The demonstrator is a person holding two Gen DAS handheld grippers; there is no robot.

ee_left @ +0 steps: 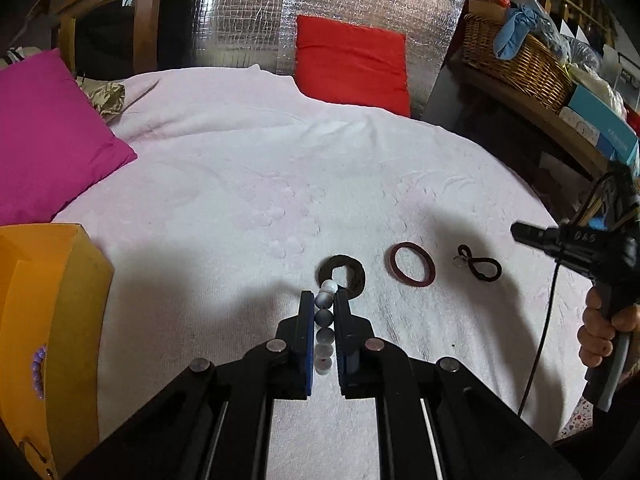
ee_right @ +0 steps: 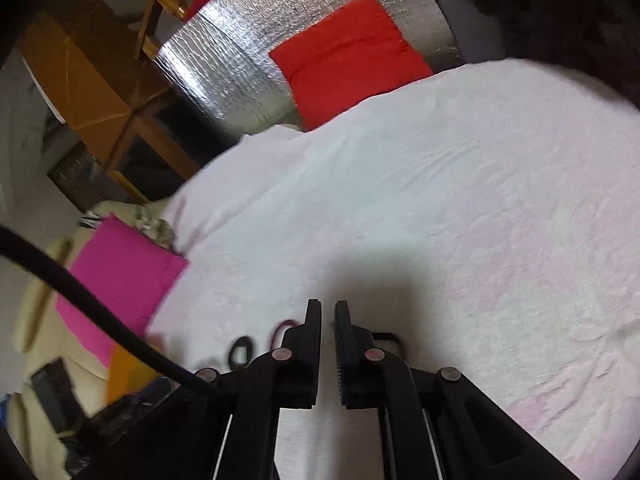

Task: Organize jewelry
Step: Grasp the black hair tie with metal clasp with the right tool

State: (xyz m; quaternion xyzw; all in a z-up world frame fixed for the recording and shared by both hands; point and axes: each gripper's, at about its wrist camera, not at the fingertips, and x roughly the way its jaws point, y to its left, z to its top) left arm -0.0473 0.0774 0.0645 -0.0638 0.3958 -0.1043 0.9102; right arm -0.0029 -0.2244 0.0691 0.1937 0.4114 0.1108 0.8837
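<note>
Now the left claw [ee_left: 324, 300] is squeezed shut on a string of beads [ee_left: 325, 330], white and grey ones that run in a line between its two fingers. It pinches them tight so they will not slip out while being carried. Three more things lie in a row on the white towel [ee_left: 240, 184] just past the claw: a dark ring [ee_left: 354, 276] behind the beads, a red ring [ee_left: 412, 265] next to it, and a black loop [ee_left: 480, 266] nearer the right edge. They are spread apart, so each one is easy to pick up alone. An orange box [ee_left: 52, 320] sits at the left edge, with purple beads [ee_left: 38, 370] on it; I think the jewelry goes there. The right claw [ee_right: 328, 308] is closed too, but holds nothing and hangs over bare towel, out of the way. A hand [ee_left: 600, 328] grips its handle.
</note>
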